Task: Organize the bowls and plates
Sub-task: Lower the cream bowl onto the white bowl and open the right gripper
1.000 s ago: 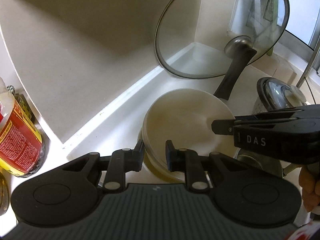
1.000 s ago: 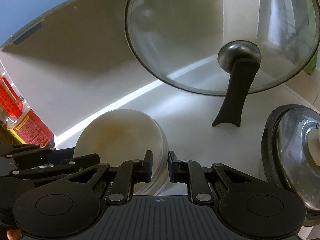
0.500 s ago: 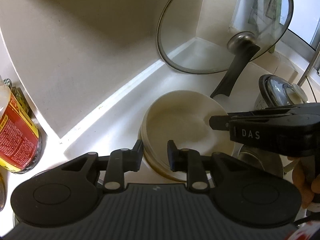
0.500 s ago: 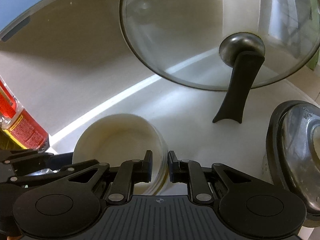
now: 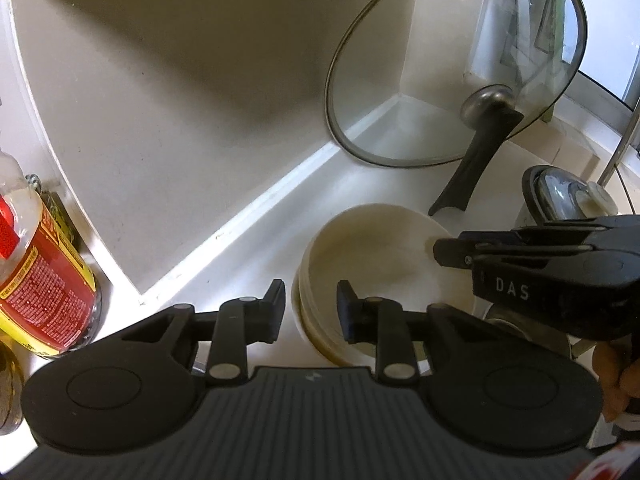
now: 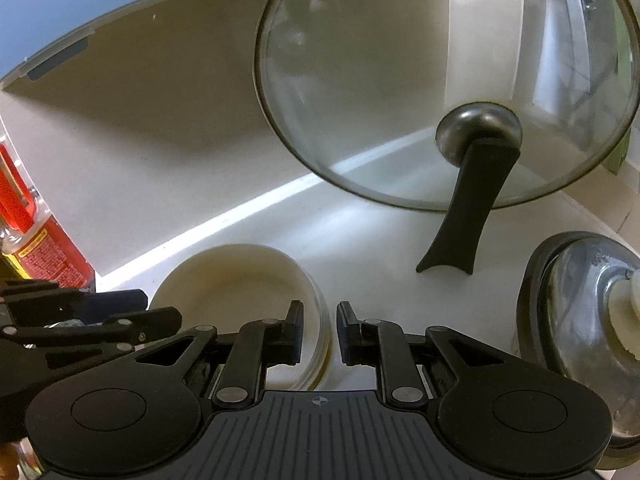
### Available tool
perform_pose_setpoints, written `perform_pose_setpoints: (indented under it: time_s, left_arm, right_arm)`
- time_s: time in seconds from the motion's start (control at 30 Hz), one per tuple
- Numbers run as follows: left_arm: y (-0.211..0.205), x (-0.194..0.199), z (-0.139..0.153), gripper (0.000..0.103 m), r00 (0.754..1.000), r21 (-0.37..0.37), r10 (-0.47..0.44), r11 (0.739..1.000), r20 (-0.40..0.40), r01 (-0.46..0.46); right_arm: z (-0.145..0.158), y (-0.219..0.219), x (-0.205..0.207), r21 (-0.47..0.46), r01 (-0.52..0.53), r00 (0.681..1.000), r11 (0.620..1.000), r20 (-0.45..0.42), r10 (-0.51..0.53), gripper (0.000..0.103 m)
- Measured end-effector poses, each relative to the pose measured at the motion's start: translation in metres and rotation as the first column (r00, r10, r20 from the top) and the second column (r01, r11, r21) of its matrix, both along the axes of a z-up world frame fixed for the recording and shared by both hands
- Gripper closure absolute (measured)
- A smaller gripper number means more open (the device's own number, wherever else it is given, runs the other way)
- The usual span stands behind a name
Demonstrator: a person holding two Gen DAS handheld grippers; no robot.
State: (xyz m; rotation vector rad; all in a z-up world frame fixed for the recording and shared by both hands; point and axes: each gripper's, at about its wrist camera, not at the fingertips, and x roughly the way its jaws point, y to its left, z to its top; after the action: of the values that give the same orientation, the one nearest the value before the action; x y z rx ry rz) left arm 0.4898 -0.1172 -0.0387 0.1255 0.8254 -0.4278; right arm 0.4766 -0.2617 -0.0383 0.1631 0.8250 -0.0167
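Bowls [image 5: 372,256]: cream stack on white surface [image 5: 256,248], near corner. Left tool [image 5: 310,304] over stack's near rim, jaws slightly apart, rim between them, pads not pressing. Right tool [image 5: 440,252] reaches in from right, tip over stack's right rim, grip unclear; hand [image 5: 614,376] behind it. Glass lid [image 5: 440,80] beyond bowls, propped upright against corner wall on black handle [image 5: 472,168]. Pot lid [image 5: 568,192] right of bowls, behind right tool. Red-labelled bottle [image 5: 44,280] far left of bowls.
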Motion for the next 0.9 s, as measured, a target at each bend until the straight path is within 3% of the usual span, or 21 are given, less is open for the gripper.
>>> perform_pose_setpoints:
  time_s: [0.1, 0.47, 0.53, 0.67, 0.9]
  left_arm:
    - [-0.001, 0.003, -0.002, 0.087, 1.000, -0.003, -0.005, 1.000, -0.014, 0.005]
    - [0.000, 0.001, 0.001, 0.085, 1.000, -0.002, 0.000, 1.000, 0.001, 0.000]
    - [0.001, -0.001, 0.004, 0.081, 1.000, -0.011, 0.002, 1.000, 0.009, -0.002]
    - [0.004, -0.008, 0.012, 0.081, 1.000, -0.019, 0.001, 1.000, 0.031, 0.000]
    - [0.012, -0.033, 0.032, 0.078, 0.998, -0.062, -0.023, 0.998, 0.059, 0.027]
  right_arm:
    - [0.000, 0.002, -0.001, -0.016, 0.003, 1.000, 1.000, 0.007, -0.003, 0.098]
    - [0.001, -0.004, -0.002, 0.006, 0.019, 1.000, 1.000, 0.005, -0.019, 0.097]
    - [0.003, -0.006, -0.005, 0.010, 0.023, 1.000, 1.000, 0.008, -0.023, 0.092]
    - [0.010, -0.008, -0.015, 0.017, 0.039, 0.998, 0.999, 0.039, -0.039, 0.057]
    - [0.029, -0.015, -0.050, 0.065, 0.077, 0.994, 0.995, 0.077, -0.082, 0.054]
